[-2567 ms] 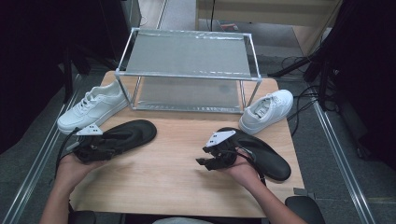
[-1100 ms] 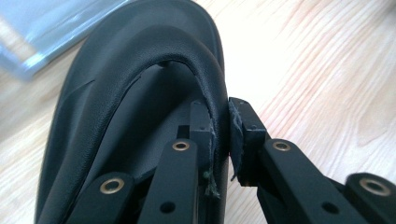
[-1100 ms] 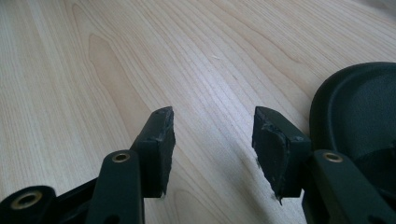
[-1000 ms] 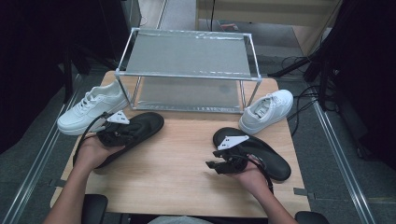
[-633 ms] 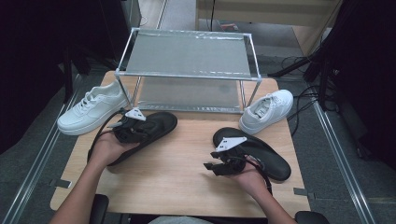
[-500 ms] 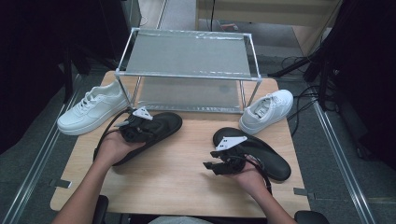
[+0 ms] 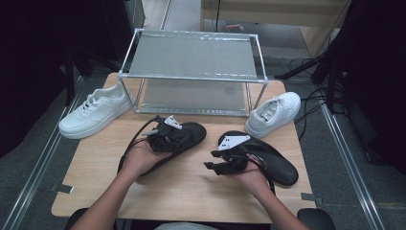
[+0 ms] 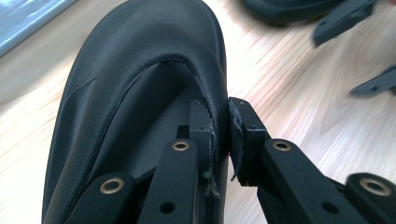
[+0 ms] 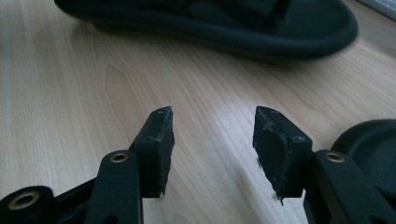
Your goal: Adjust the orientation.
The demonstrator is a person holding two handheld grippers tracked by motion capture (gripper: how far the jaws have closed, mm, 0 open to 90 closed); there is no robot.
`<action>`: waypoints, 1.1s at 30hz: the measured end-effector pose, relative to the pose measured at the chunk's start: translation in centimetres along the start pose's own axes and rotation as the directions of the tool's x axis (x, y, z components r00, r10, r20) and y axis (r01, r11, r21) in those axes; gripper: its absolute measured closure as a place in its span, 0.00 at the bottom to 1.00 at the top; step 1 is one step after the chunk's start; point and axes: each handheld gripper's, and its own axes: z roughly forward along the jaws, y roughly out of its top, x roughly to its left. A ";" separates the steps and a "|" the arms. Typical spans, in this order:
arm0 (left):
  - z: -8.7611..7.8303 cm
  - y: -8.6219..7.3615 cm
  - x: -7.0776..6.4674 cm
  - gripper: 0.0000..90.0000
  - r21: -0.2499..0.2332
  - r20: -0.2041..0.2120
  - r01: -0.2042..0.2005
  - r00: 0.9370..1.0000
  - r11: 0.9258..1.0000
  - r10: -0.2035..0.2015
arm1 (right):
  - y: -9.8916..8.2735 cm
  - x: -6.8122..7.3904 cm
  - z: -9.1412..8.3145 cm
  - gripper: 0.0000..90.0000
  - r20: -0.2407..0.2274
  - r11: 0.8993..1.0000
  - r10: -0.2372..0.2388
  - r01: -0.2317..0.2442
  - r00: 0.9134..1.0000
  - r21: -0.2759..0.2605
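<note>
Wood-grain table (image 7: 191, 191) | left hand-held gripper (image 8: 219, 135) pinches smooth black shoe (image 8: 140, 70) rim | right hand-held gripper (image 9: 212, 144) gapes, empty

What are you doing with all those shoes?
A person is working at a wooden table with a gripper in each hand. The left gripper is pinching the rim of a black shoe in front of a metal rack. The right gripper is open above the table beside the other black shoe. Two white sneakers sit at the rack's sides.
</note>
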 end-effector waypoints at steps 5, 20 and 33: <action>1.6 0.0 -0.9 0.89 -0.036 0.007 0.009 1.000 0.999 -0.009 | 0.5 -0.2 0.4 0.55 -0.009 1.000 -0.014 0.014 1.000 -0.002; 3.1 -1.1 -0.3 0.83 -0.024 0.055 0.003 0.999 1.000 -0.001 | 0.9 -0.2 1.5 0.55 -0.028 1.000 -0.024 0.024 0.999 0.020; 0.1 -2.5 1.1 0.56 -0.047 0.074 -0.005 0.997 0.999 0.008 | 0.8 -0.3 1.6 0.55 -0.024 1.000 -0.018 0.019 1.000 0.016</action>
